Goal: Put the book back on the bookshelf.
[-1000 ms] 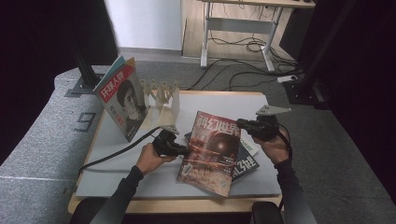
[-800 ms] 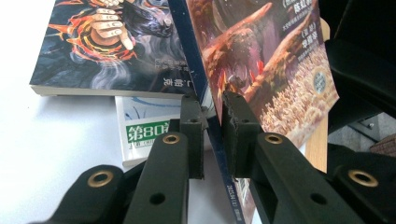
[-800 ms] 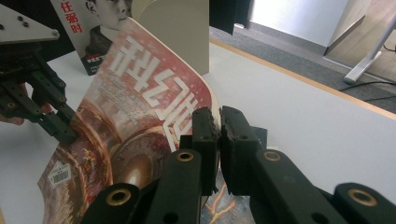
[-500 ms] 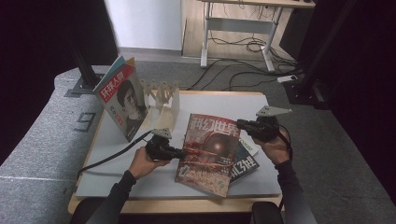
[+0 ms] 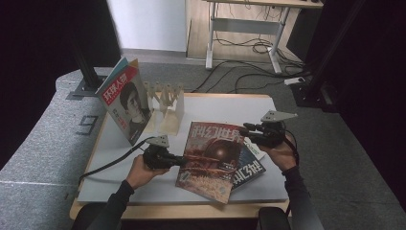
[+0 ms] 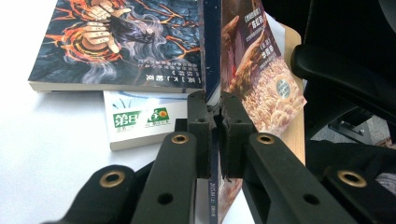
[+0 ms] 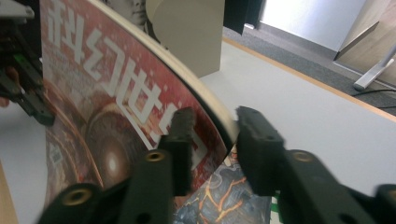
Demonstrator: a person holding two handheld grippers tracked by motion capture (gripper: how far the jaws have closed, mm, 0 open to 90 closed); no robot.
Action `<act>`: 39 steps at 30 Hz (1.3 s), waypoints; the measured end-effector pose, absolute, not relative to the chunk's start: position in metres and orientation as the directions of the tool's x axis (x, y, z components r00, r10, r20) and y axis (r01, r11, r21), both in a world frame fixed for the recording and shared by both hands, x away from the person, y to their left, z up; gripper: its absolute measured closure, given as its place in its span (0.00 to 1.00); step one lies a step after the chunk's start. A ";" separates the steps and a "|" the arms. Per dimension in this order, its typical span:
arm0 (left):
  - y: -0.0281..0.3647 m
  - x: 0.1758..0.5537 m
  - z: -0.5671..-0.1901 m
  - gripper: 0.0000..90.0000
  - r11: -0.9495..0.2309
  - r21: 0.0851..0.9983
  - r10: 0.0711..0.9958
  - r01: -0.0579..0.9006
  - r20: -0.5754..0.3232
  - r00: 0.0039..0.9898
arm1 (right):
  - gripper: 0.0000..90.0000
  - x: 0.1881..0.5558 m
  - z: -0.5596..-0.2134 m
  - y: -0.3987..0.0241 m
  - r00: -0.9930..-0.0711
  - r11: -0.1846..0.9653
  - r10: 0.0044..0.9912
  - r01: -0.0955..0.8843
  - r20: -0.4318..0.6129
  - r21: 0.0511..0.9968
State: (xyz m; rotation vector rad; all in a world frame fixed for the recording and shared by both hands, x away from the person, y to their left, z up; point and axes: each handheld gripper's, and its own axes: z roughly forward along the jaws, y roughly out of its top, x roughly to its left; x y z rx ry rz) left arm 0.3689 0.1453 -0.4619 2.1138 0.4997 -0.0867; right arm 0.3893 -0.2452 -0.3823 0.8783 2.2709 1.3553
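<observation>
Two grippers hold up a red, shiny paper magazine over the white counter.

The left gripper view shows its black fingers pinching the thin edge. The right gripper has just been opening; its fingers sit loosely around the bent corner. The high view shows two flat books underneath.

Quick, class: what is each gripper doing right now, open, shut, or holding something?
Left gripper: shut on the red magazine's spine edge.
Right gripper: open; its jaws have just been opening, with the red magazine's far edge between them, unpressed.
</observation>
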 end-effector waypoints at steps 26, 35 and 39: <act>0.152 0.366 -0.463 0.94 -0.467 0.798 0.318 0.381 -0.250 0.914 | 0.78 0.383 -0.434 -0.237 -0.810 0.321 0.540 0.450 0.230 0.833; 0.156 0.363 -0.459 0.94 -0.457 0.796 0.335 0.397 -0.259 0.906 | 0.85 0.379 -0.423 -0.232 -0.823 0.325 0.531 0.416 0.201 0.849; 0.159 0.365 -0.453 0.94 -0.434 0.812 0.351 0.390 -0.246 0.903 | 0.87 0.378 -0.412 -0.229 -0.835 0.315 0.521 0.383 0.180 0.868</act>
